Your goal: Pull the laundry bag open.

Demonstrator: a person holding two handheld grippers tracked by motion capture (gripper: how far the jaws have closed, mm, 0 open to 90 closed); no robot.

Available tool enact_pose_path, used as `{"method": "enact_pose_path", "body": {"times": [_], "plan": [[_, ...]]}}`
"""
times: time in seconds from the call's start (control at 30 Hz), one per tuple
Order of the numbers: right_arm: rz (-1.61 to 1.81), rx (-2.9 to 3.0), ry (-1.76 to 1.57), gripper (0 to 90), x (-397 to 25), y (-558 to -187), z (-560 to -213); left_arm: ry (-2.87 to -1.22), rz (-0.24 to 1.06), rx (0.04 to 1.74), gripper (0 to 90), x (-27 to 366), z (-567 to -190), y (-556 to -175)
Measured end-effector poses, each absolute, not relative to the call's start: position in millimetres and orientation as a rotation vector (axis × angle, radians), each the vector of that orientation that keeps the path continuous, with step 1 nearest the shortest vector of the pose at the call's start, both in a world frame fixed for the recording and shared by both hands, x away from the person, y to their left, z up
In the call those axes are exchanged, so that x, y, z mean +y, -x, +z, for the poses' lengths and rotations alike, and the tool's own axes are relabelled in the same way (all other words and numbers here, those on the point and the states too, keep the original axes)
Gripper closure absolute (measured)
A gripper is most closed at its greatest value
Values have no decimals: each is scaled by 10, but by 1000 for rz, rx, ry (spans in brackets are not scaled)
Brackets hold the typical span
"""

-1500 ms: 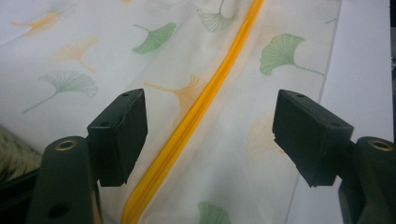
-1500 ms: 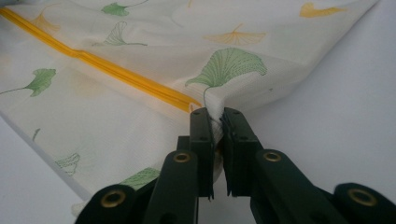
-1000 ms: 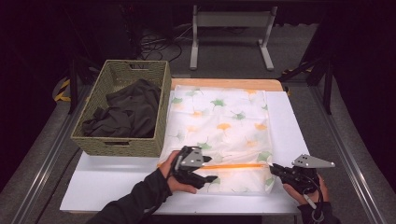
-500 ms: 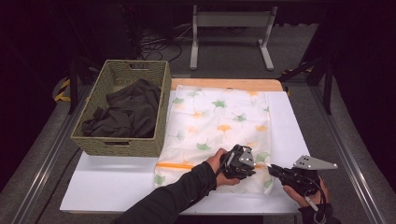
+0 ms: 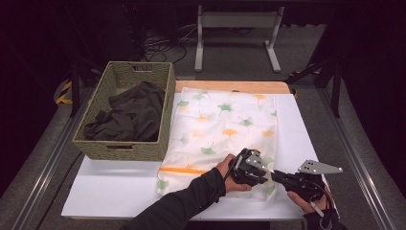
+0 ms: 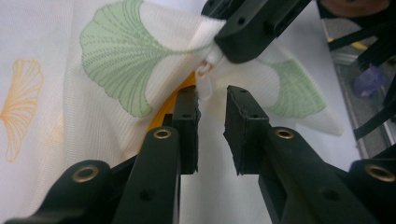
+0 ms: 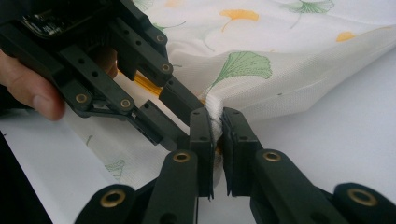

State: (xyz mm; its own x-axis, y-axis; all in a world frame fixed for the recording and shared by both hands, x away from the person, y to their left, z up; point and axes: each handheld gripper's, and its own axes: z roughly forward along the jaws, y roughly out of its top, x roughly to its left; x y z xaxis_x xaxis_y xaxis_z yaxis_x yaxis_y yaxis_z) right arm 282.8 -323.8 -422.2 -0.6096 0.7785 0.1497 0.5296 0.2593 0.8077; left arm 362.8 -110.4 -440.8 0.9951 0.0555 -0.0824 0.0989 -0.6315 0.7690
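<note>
A white mesh bag (image 5: 225, 120) printed with green and orange leaves lies flat on the white board (image 5: 110, 191). An orange zipper (image 5: 184, 170) runs along its near edge. My right gripper (image 7: 215, 140) is shut on bunched fabric at the bag's near right corner. My left gripper (image 6: 212, 126) stands open right in front of it. The white zipper pull (image 6: 203, 77) hangs at the tips of its jaws, untouched by either pad as far as I can see. In the high view the left gripper (image 5: 261, 173) and right gripper (image 5: 278, 176) nearly meet.
A woven basket (image 5: 119, 148) holding dark clothes (image 5: 127, 112) stands to the left of the bag, touching the board's far left. A metal stand (image 5: 237, 33) is on the floor beyond the table. Bare board lies near left.
My left gripper has travelled right along the orange zipper, from the bag's near left to just beside the right gripper. The right gripper has held its place.
</note>
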Motion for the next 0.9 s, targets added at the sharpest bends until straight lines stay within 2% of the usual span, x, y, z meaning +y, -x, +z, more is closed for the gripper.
{"method": "enact_pose_path", "body": {"times": [0.23,0.27,0.57,0.7,0.87,0.9], "plan": [[1280,2268,-1202,835,-3221,-2833,-4235,-2216,-62,158,856,-1095,-4430,-3639],[1283,2267,-1204,835,-3221,-2834,-4238,-2207,-74,165,893,-1084,-4436,-3644],[1288,2257,-1206,833,-3229,-2829,-4234,-2176,-96,190,885,-1077,-4460,-3639],[1304,2253,-1213,833,-3233,-2830,-4231,-2160,-74,184,771,-1099,-4476,-3599],[1334,2243,-1240,832,-3256,-2833,-4240,-2133,-59,206,816,-1100,-4484,-3593],[1345,2241,-1237,832,-3261,-2833,-4236,-2123,-46,218,894,-1094,-4481,-3589]]}}
